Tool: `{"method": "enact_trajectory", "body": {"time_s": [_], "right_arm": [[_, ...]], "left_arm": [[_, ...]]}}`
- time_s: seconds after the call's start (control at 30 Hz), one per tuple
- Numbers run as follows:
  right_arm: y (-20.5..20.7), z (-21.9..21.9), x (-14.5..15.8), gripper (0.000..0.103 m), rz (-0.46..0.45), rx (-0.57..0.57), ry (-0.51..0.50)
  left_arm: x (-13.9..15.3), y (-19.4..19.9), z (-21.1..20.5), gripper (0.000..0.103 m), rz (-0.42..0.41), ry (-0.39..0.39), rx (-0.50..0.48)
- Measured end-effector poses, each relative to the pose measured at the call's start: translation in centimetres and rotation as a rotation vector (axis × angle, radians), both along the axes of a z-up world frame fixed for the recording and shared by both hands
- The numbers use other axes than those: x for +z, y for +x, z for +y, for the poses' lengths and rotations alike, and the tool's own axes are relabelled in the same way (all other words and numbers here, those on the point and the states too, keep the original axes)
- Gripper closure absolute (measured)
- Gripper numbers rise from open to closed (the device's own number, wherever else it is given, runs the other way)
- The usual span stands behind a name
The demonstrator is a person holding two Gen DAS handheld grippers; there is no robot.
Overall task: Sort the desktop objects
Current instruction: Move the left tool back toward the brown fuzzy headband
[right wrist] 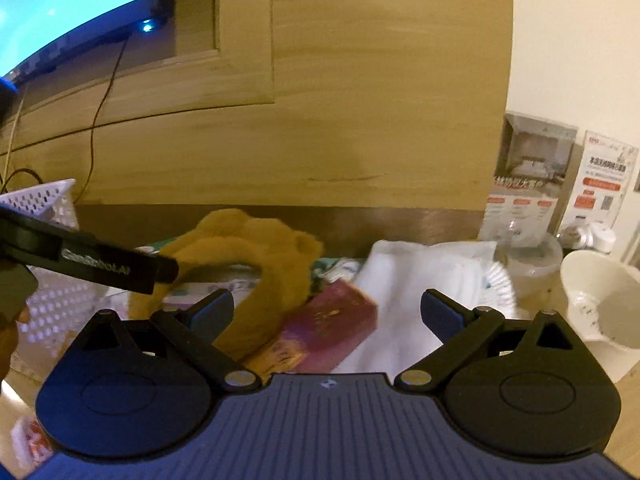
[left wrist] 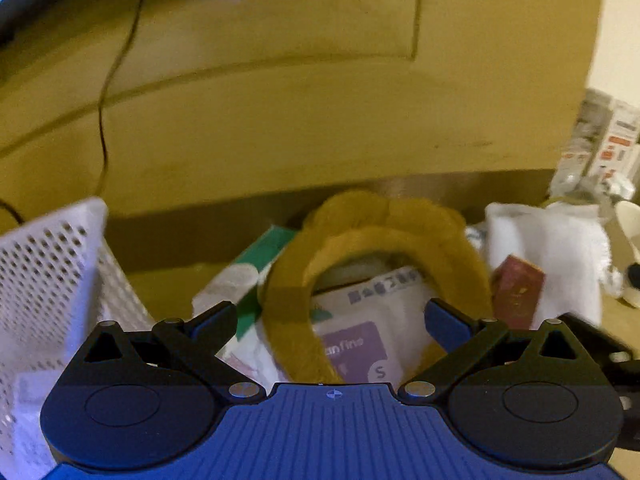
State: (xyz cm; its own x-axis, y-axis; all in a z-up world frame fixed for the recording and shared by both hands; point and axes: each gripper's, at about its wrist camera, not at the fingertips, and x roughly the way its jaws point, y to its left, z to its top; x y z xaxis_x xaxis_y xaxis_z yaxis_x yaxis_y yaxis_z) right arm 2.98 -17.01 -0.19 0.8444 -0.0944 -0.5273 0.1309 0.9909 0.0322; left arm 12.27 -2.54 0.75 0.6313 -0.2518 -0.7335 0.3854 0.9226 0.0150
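Left gripper (left wrist: 334, 316) fingers apart, straddling the headband (left wrist: 376, 216) at 12 o'clock, likely to grasp it; basket (left wrist: 48, 256) at 9 o'clock; right gripper (right wrist: 326, 312) fingers apart over the passport (right wrist: 336, 324)

1. Your left gripper (left wrist: 331, 314) has its jaws spread wide, blue pads facing each other across the gap, nothing pinched between them
2. Your right gripper (right wrist: 327, 306) is the same deal, jaws wide apart and holding nothing
3. Both are pitched forward and a bit downward, pretty level side to side
4. In the right wrist view your left gripper (right wrist: 158, 271) pokes in from the left edge as a long black finger, sitting ahead of and to the left of the right one
5. In the left wrist view, a black bit of the right gripper (left wrist: 600, 344) shows at the right edge, so the two are close together
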Motion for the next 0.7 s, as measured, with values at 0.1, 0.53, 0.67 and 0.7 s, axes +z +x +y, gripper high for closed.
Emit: {"method": "enact_trajectory", "body": {"time_s": [0.1,0.53,0.67,0.7], "right_arm": [[1.3,-0.7,0.0,0.003,0.001,0.001,0.007],[7.7,2.1,-1.3,0.006,0.067,0.101,-0.002],[8.4,2.2,-1.8,0.006,0.087,0.105,0.013],[8.5,2.3,-1.9,0.006,0.091,0.105,0.016]], "left_arm": [[-1.5,1.2,-0.6,0.000,0.021,0.053,0.058],[-4.9,4.4,0.3,0.000,0.096,0.115,0.158],[-5.3,4.6,0.9,0.000,0.101,0.122,0.158],[-5.3,4.7,1.0,0.000,0.104,0.122,0.160]]}}
